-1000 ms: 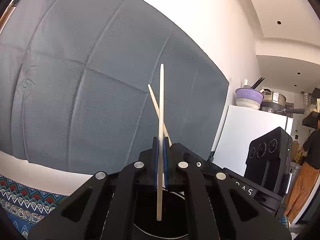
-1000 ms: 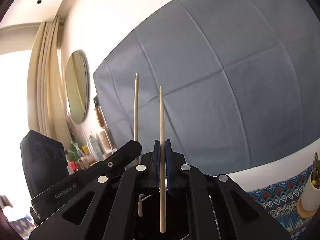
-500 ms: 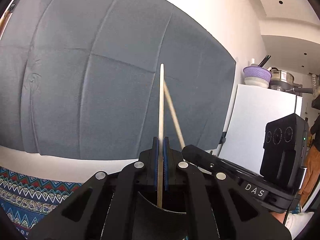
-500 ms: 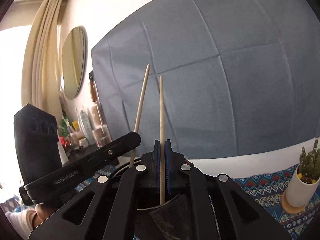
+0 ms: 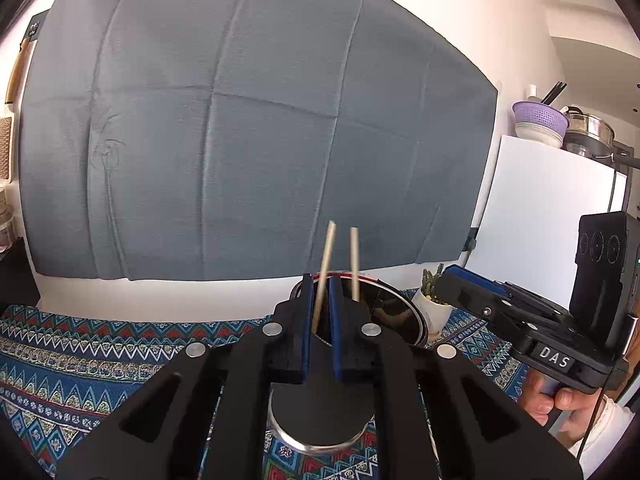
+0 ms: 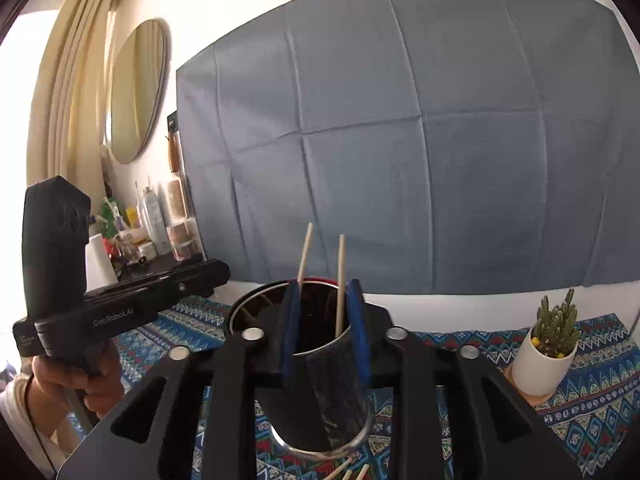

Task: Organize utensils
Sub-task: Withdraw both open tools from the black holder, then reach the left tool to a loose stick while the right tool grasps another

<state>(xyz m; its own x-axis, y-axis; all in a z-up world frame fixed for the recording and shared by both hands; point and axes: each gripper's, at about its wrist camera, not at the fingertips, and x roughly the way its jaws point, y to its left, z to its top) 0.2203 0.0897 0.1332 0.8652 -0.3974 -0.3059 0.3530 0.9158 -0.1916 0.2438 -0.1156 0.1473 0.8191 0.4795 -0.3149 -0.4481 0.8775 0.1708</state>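
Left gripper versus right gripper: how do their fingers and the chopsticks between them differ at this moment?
The left gripper shows a narrow gap between its fingers; the right gripper stands wide apart. The leaning chopstick between the left gripper's fingers tilts; the upright chopstick between the right gripper's fingers stands nearly straight. Shared: both have just been opening, neither presses its chopstick, and both sticks stand in the cup.
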